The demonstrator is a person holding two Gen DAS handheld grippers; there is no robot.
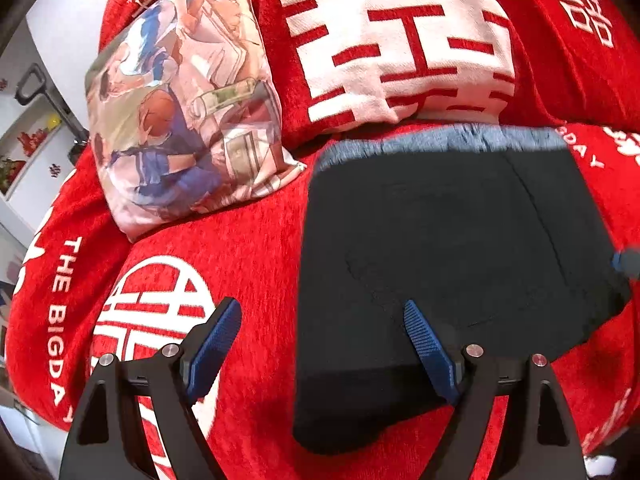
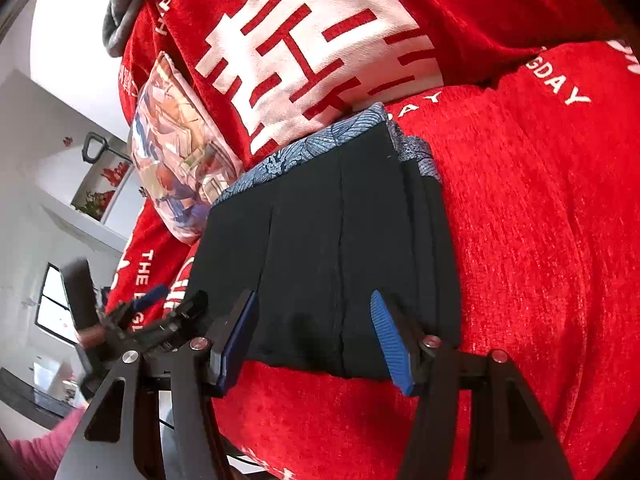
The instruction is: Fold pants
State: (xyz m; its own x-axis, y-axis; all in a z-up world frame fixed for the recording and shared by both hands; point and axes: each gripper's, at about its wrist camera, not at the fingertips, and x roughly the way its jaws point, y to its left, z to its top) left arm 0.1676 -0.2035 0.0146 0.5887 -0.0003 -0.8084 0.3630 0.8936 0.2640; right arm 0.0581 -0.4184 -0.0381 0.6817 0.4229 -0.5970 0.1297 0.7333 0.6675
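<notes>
The black pants (image 1: 460, 260) lie folded into a thick rectangle on the red sofa cover (image 1: 248, 240), with a blue patterned band (image 1: 440, 140) showing along the far edge. My left gripper (image 1: 320, 306) is open above the pants' left edge, one finger over the fabric and the other over the cover. In the right wrist view, the pants (image 2: 320, 240) lie with their near edge under my right gripper (image 2: 314, 295). This gripper is open and nothing is pinched between its blue pads. My left gripper's blue finger (image 2: 154, 294) shows blurred at the left.
A cartoon-print pillow (image 1: 180, 112) leans left of the pants. A red back cushion with a large white character (image 1: 400, 40) rises right behind them. White shelves (image 1: 24, 152) stand beyond the sofa's left end. A pink sleeve (image 2: 40, 448) shows at the lower left.
</notes>
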